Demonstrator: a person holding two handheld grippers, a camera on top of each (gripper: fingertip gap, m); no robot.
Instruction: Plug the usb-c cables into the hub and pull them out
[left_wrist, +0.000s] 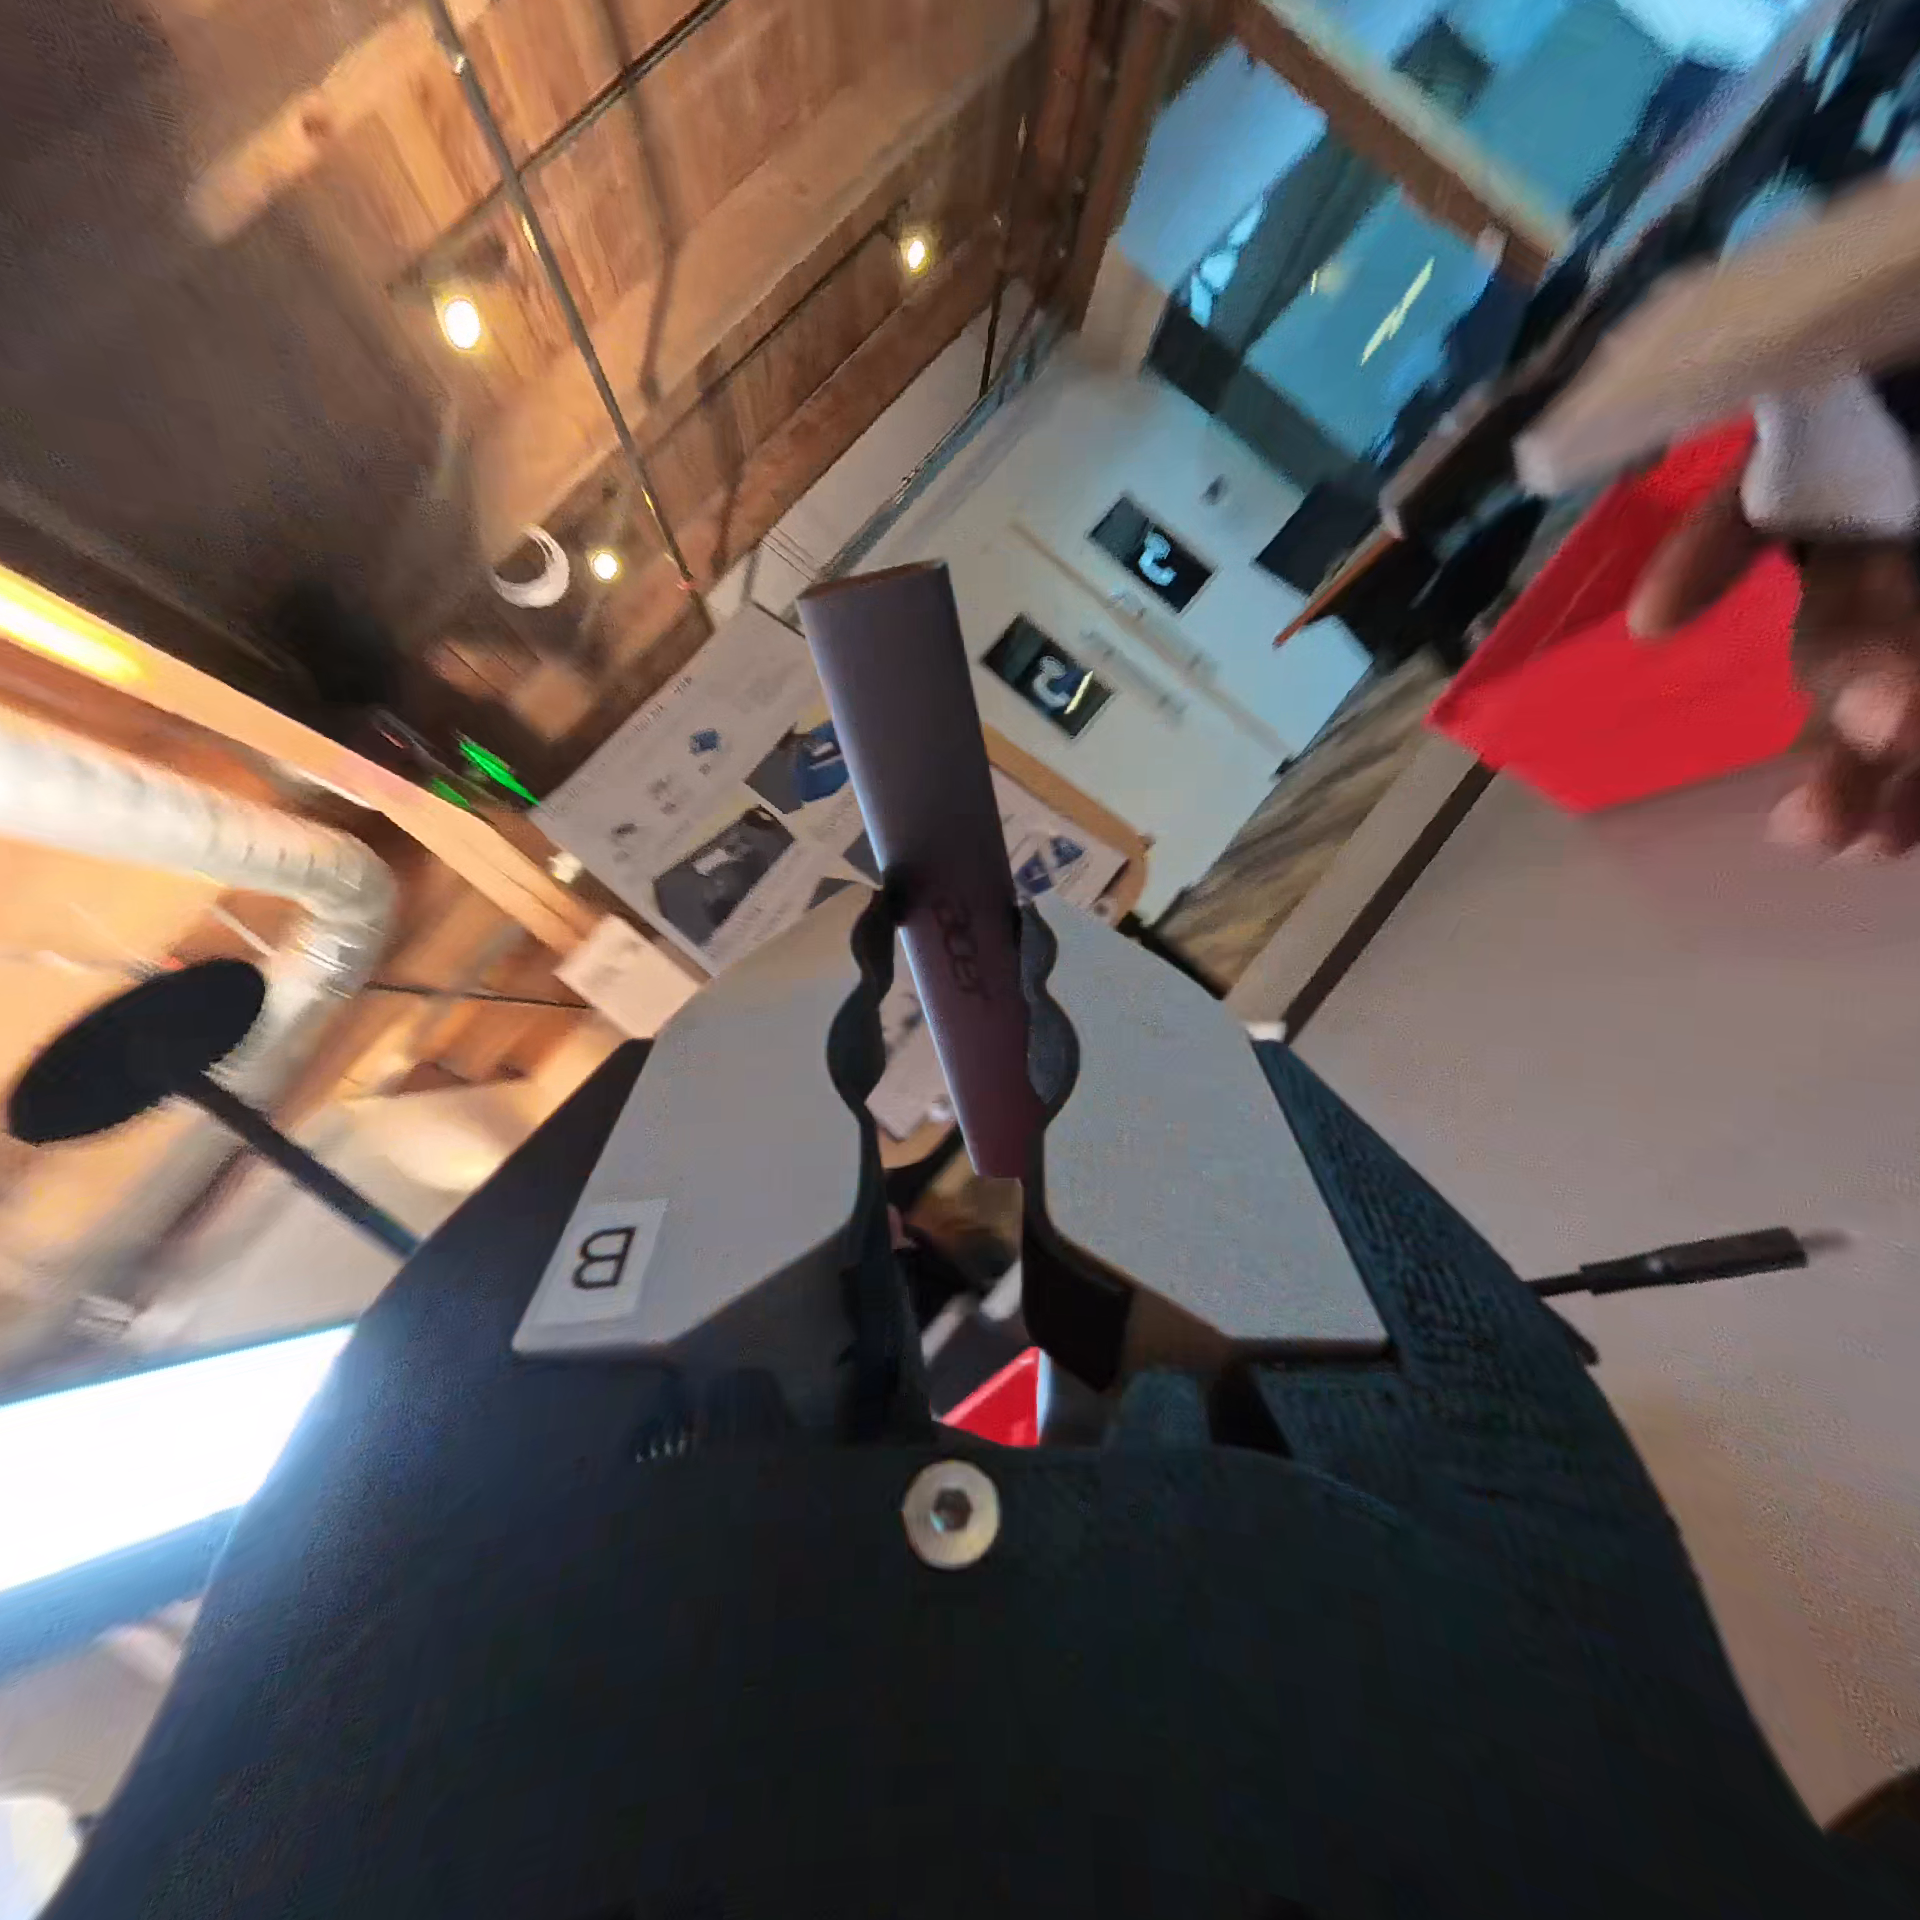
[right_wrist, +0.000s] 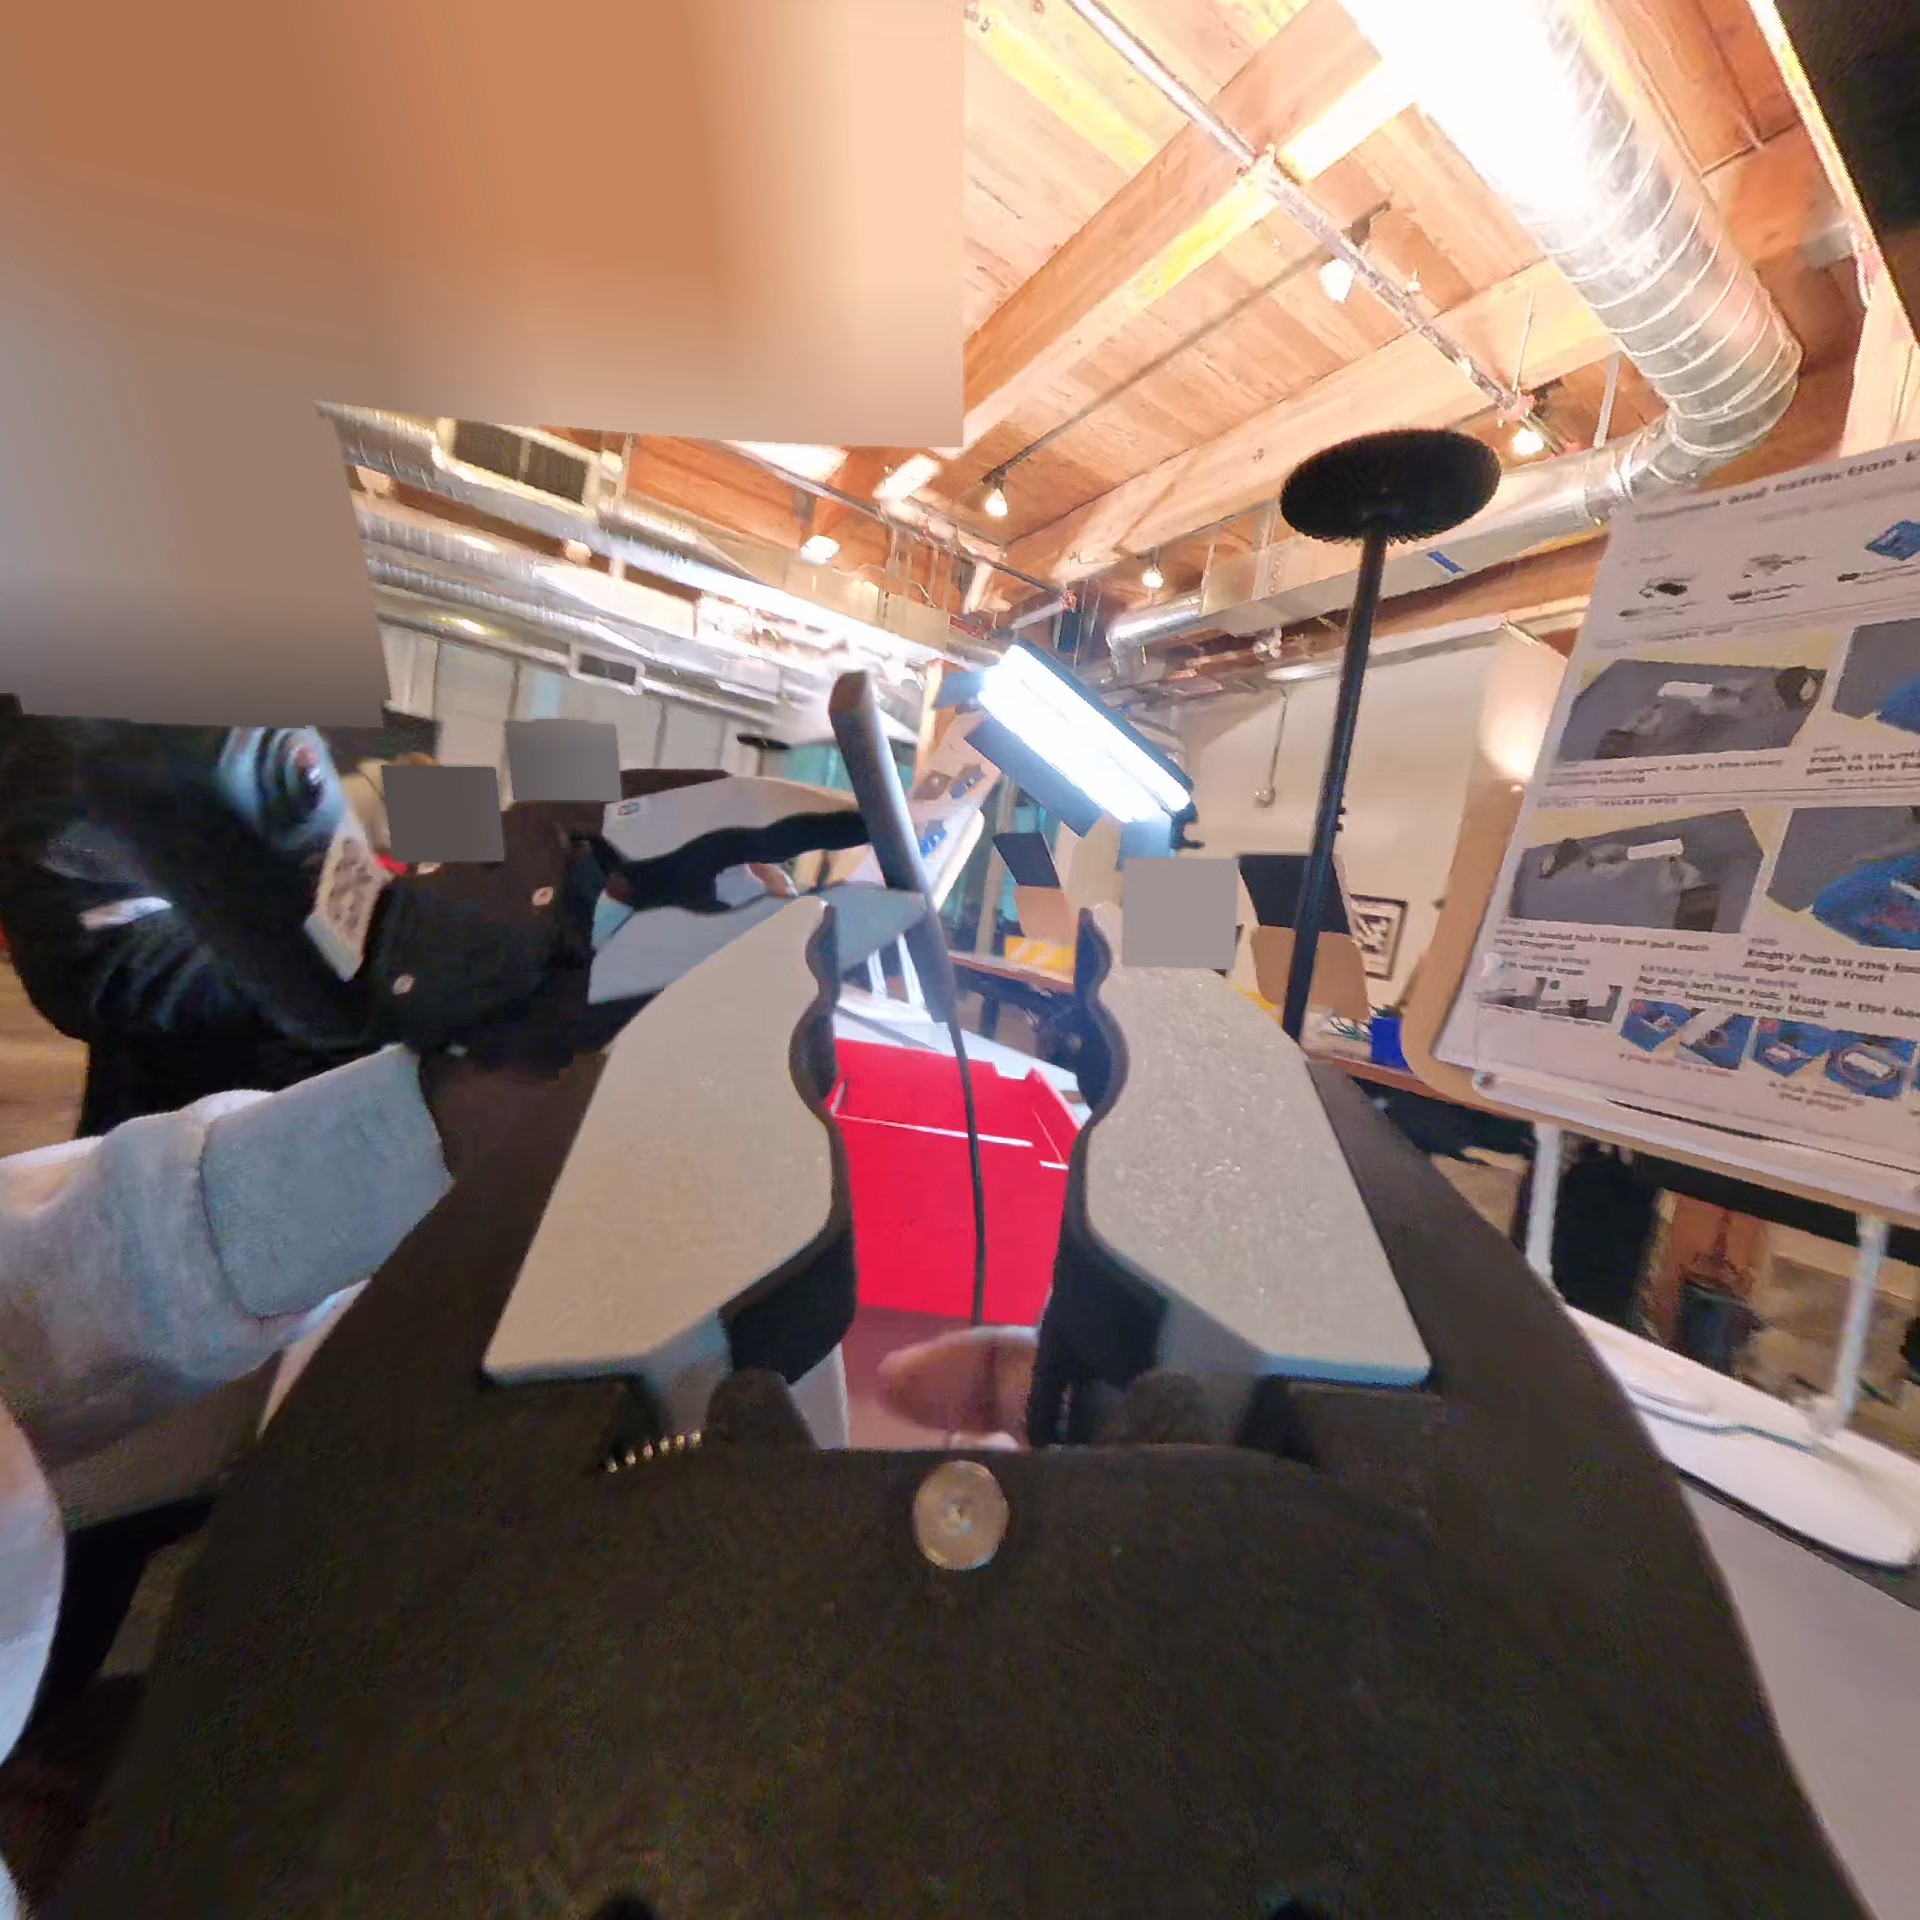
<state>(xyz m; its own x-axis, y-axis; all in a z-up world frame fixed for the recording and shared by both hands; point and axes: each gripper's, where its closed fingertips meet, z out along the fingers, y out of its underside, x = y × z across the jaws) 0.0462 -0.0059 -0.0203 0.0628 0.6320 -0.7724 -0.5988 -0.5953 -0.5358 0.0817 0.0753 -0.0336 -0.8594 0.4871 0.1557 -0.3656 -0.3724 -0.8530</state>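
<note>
The slim dark hub (left_wrist: 914, 831) stands up between the fingers of the left gripper (left_wrist: 951, 935), clamped near their tips. Its thin cable (right_wrist: 966, 1122) hangs between the spread, empty fingers of the right gripper (right_wrist: 951, 935), with a red bin (right_wrist: 935, 1174) beyond.

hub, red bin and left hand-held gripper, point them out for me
hub (left_wrist: 914, 790): left wrist view, on its dark flat body above the grip.
red bin (right_wrist: 935, 1174): right wrist view, on its front wall.
left hand-held gripper (left_wrist: 951, 925): left wrist view, midway between its fingertips.
</note>
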